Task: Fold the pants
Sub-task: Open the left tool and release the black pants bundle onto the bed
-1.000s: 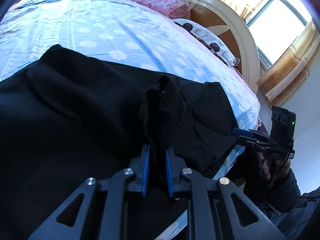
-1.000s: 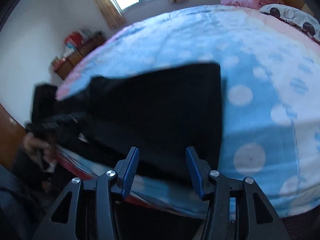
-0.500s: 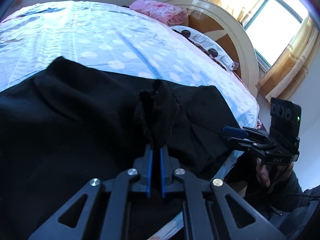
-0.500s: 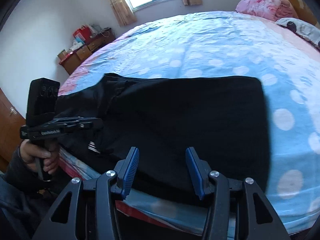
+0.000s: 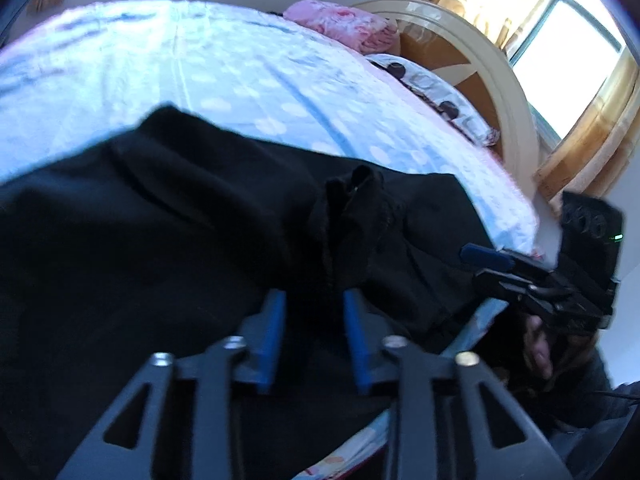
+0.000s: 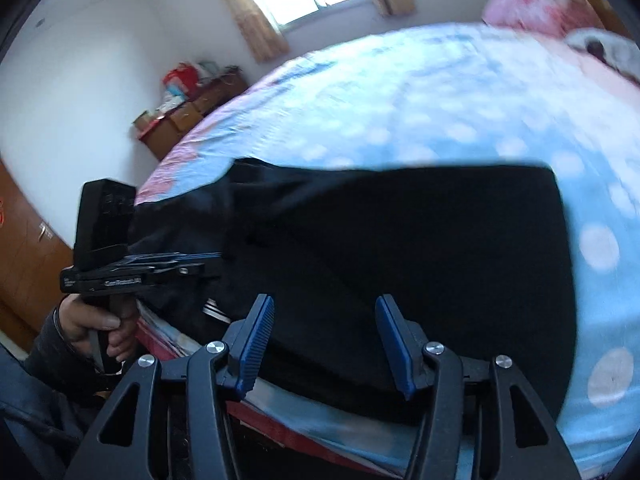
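- Pants, black, spread on near edge of bed; also seen folded flat in right wrist view.
- Bunched ridge of cloth standing up just ahead of left gripper.
- Left jaws just opened, now parted narrowly; cloth between pads but not pinched.
- Right gripper over near pants edge, jaws apart at medium width, nothing gripped.
- Hand on left gripper handle at bed's left edge.
- Pink blanket and pillow by headboard.
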{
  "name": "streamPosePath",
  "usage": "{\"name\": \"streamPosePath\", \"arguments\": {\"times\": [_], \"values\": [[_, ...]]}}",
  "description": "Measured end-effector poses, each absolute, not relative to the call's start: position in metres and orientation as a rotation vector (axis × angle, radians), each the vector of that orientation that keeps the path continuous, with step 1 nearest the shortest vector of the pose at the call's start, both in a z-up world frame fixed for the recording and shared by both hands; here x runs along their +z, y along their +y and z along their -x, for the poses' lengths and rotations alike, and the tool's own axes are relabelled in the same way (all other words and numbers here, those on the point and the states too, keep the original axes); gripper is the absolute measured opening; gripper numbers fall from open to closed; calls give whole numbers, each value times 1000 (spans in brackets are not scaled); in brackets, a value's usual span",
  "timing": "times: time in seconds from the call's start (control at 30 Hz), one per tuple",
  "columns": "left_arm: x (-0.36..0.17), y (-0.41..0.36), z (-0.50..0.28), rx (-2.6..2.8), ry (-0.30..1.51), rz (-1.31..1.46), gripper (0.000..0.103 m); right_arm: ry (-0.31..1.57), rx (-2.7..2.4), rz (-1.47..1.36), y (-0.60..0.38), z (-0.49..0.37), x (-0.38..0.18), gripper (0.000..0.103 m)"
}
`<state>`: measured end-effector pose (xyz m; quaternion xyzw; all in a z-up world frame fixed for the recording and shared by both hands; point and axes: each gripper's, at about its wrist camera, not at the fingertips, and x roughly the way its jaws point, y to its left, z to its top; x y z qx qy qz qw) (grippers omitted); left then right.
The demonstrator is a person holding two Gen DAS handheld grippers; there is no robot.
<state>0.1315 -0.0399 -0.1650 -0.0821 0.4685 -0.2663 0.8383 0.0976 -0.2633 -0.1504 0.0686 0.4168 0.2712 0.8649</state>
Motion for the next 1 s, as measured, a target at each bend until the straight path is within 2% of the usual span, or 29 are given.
{"name": "streamPosePath", "arguments": {"times": [0.07, 0.2, 0.27, 0.57, 0.67, 0.83, 0.87, 0.93, 0.97, 1.0], "values": [[-161, -40, -130, -537, 975, 144, 54, 882, 559, -60, -243, -100, -154, 55], [-161, -28, -131, -465, 974, 118, 54, 958, 556, 19, -216, -108, -183, 57], [-161, -22, -131, -444, 975, 116, 54, 936, 561, 54, -209, -104, -179, 64], [-158, 15, -123, -340, 978, 97, 57, 846, 615, 36, -188, -107, -142, 64], [-152, 46, -117, -279, 965, 93, 63, 839, 624, 24, -176, -117, -142, 64], [-148, 98, -108, -169, 958, 90, 64, 912, 650, 30, -153, -138, -163, 64], [-147, 110, -105, -160, 955, 100, 64, 957, 653, 45, -148, -143, -173, 66], [-146, 129, -101, -111, 948, 96, 66, 928, 661, 92, -141, -141, -176, 73], [-147, 137, -100, -81, 949, 92, 68, 926, 671, 94, -139, -139, -174, 79], [-148, 147, -98, -57, 951, 98, 68, 926, 677, 93, -137, -138, -172, 79]]}}
